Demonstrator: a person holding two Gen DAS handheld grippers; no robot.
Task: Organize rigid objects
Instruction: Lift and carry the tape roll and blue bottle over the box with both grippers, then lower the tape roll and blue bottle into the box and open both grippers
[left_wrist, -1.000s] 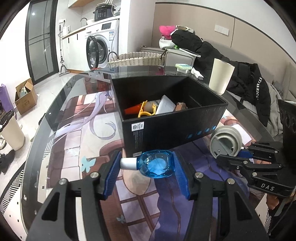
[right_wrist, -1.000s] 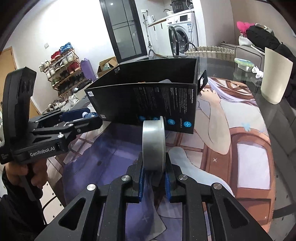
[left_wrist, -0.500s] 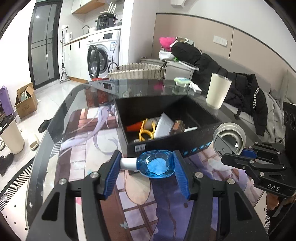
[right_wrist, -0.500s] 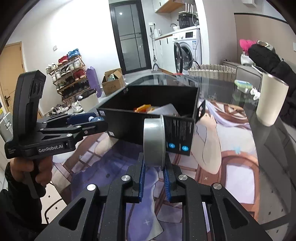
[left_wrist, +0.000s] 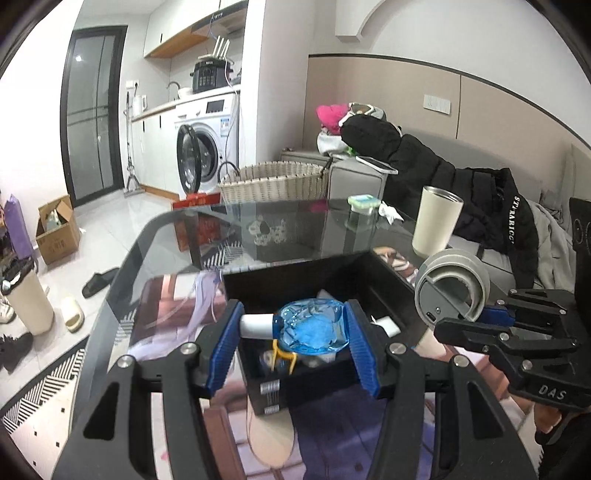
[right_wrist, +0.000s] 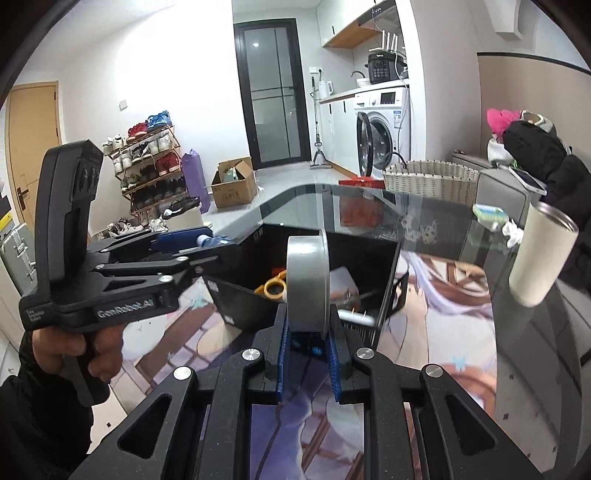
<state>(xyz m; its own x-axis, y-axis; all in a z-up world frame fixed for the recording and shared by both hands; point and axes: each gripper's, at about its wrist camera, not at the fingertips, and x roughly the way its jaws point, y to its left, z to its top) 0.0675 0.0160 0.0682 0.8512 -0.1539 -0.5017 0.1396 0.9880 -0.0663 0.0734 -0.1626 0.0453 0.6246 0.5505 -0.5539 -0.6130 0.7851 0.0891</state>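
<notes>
1. The blue bottle is clear, glossy, faceted plastic with a smooth white cap.
2. The grey round device looks like matt plastic.
3. The black box is matt printed cardboard.
4. The table has a glossy, reflective glass top.
5. At two o'clock, the cream tumbler is matt with a metal rim.
6. At twelve o'clock, the basket is rough woven wicker.

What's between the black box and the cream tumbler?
Only bare printed mat on the table, between black box and cream tumbler, seen in the right wrist view.
</notes>
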